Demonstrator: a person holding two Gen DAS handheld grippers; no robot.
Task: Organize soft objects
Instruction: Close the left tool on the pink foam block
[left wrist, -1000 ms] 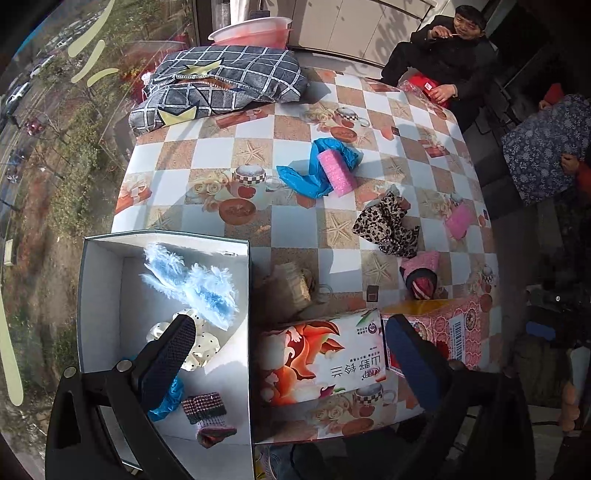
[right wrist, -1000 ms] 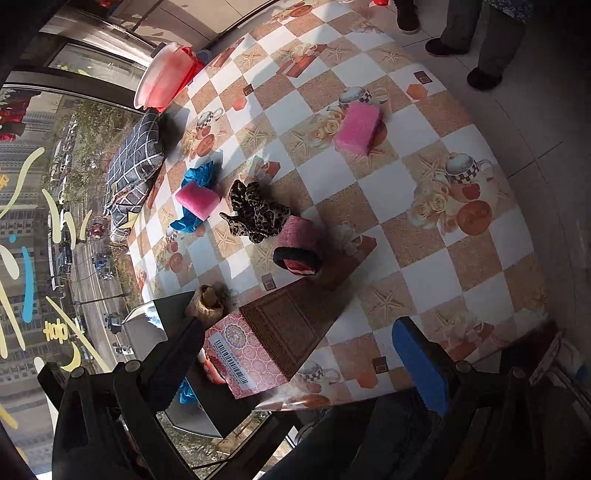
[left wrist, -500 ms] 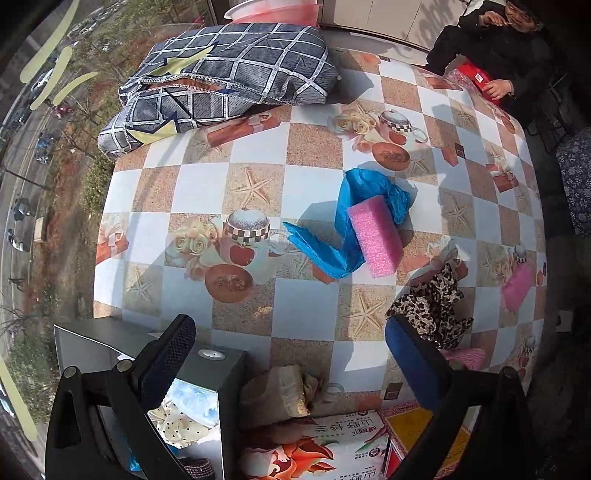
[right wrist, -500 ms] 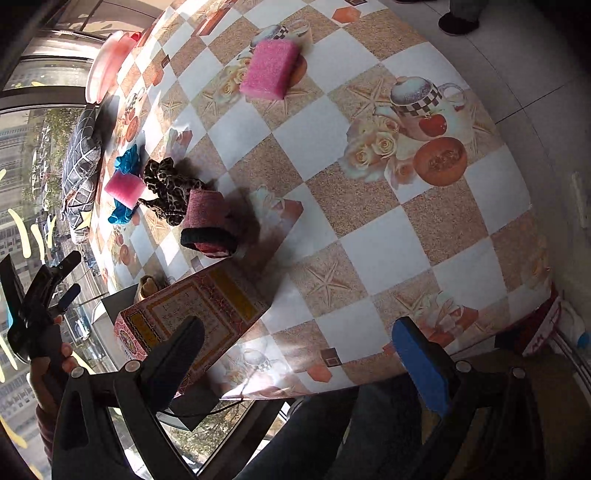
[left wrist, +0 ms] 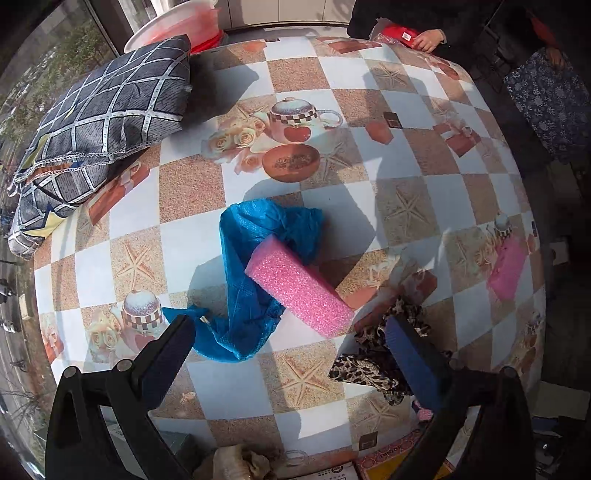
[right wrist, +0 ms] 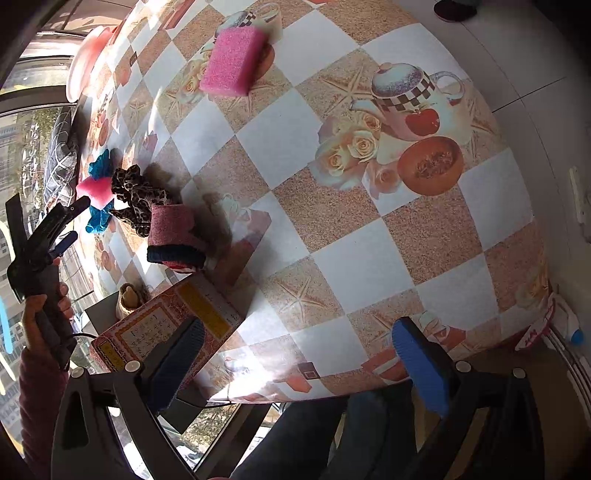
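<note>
A pink sponge block lies on a crumpled blue cloth mid-table. My left gripper is open and empty, hovering just short of them; it also shows in the right wrist view. A leopard-print cloth lies under its right finger. A second pink sponge lies at the right edge, also seen in the right wrist view. A pink and black knit piece lies beside the leopard cloth. My right gripper is open and empty above the table's near edge.
A checked grey pillow and a red basin sit at the far left. A red patterned box and a tan bundle stand at the near edge. A seated person is at the far side.
My left gripper has left the grey box and moved forward over the table toward the pink sponge and blue cloth. My right gripper has swung right along the near edge.
</note>
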